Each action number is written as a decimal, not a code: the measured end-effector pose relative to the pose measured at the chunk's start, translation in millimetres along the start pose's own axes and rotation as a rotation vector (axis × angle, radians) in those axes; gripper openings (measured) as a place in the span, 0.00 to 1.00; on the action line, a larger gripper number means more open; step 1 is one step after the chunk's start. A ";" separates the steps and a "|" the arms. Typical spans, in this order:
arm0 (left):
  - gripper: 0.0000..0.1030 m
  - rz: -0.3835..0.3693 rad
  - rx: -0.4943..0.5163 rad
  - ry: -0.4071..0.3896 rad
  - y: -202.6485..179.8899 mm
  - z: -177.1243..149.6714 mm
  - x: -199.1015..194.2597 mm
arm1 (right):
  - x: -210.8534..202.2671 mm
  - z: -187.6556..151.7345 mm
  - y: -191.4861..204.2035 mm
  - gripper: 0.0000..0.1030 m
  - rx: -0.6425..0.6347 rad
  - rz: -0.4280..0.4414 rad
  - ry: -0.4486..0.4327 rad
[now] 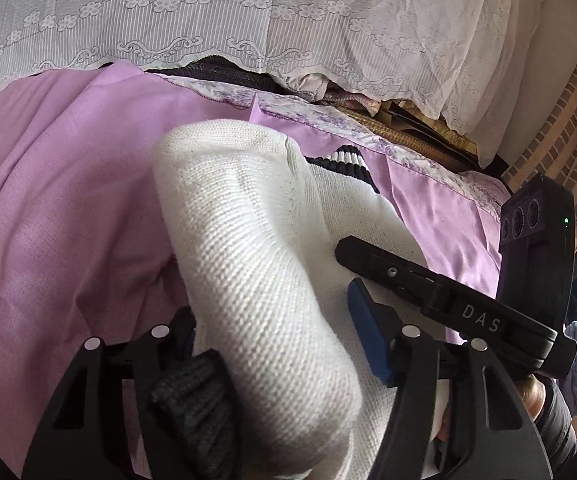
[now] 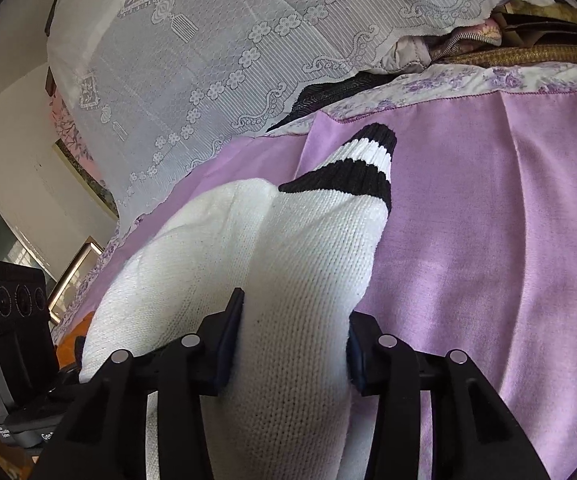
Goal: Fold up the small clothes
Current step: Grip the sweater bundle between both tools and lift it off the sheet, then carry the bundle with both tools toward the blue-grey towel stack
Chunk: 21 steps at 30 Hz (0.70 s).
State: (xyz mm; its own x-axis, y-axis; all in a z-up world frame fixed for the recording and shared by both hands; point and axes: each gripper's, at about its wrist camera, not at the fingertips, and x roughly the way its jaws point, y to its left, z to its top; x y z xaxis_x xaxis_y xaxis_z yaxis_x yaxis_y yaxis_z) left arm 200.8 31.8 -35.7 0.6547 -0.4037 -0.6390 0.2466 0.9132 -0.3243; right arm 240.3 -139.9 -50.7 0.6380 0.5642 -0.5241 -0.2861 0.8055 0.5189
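Showing a white knitted garment with a black-and-white striped ribbed cuff, bunched and lifted over a lilac bedsheet. In the right wrist view, the right gripper has its jaws partly closed, both blue pads pressing a thick fold of the white knit between them. In the left wrist view, the left gripper stands about half open; a rolled fold of the same garment fills the gap, its left finger hidden behind the cloth and a dark knitted piece, so whether the pads press cannot be told. White lace cloth hangs behind the bed, with a floral-printed border along the sheet's far edge.
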 end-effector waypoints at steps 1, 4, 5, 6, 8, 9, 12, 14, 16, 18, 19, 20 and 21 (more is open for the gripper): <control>0.59 0.000 0.009 -0.005 -4.6 -2.1 -3.2 | -5.7 -3.2 3.0 0.44 -0.017 -0.011 -0.009; 0.59 0.002 0.041 -0.023 -18.1 -10.6 -13.9 | -22.0 -12.1 8.7 0.43 -0.043 -0.041 -0.026; 0.58 0.002 0.052 -0.029 -22.8 -13.5 -17.2 | -27.4 -15.5 9.6 0.43 -0.044 -0.047 -0.029; 0.58 -0.001 0.060 -0.034 -26.7 -16.5 -20.1 | -33.3 -18.9 9.5 0.43 -0.041 -0.052 -0.033; 0.58 -0.014 0.066 -0.039 -33.4 -22.5 -25.3 | -46.2 -26.2 8.9 0.43 -0.037 -0.062 -0.038; 0.57 -0.022 0.068 -0.040 -36.7 -26.0 -27.7 | -53.7 -30.1 8.7 0.43 -0.040 -0.069 -0.043; 0.57 -0.041 0.085 -0.045 -49.6 -38.6 -35.7 | -75.4 -39.1 9.7 0.42 -0.057 -0.090 -0.053; 0.56 -0.048 0.111 -0.050 -62.0 -46.6 -40.7 | -90.7 -44.4 8.2 0.42 -0.059 -0.100 -0.064; 0.56 -0.060 0.135 -0.055 -73.8 -54.5 -45.4 | -107.0 -50.6 6.9 0.42 -0.070 -0.114 -0.075; 0.56 -0.075 0.160 -0.053 -86.6 -62.6 -49.6 | -123.9 -58.4 4.5 0.42 -0.077 -0.133 -0.084; 0.56 -0.083 0.174 -0.053 -93.5 -66.7 -51.6 | -132.1 -62.1 2.7 0.42 -0.078 -0.141 -0.087; 0.56 -0.092 0.189 -0.052 -101.0 -71.0 -53.5 | -141.4 -66.8 0.9 0.42 -0.079 -0.149 -0.091; 0.56 -0.102 0.207 -0.049 -109.2 -75.7 -55.2 | -151.3 -71.8 -1.2 0.42 -0.079 -0.158 -0.097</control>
State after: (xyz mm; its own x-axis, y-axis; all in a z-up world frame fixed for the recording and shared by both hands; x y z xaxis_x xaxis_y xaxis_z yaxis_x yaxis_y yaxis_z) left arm 83.6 -49.8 -17.9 0.6517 -0.4960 -0.5738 0.4515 0.8616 -0.2320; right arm 92.8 -213.2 -20.5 0.7443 0.4125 -0.5253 -0.2293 0.8965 0.3790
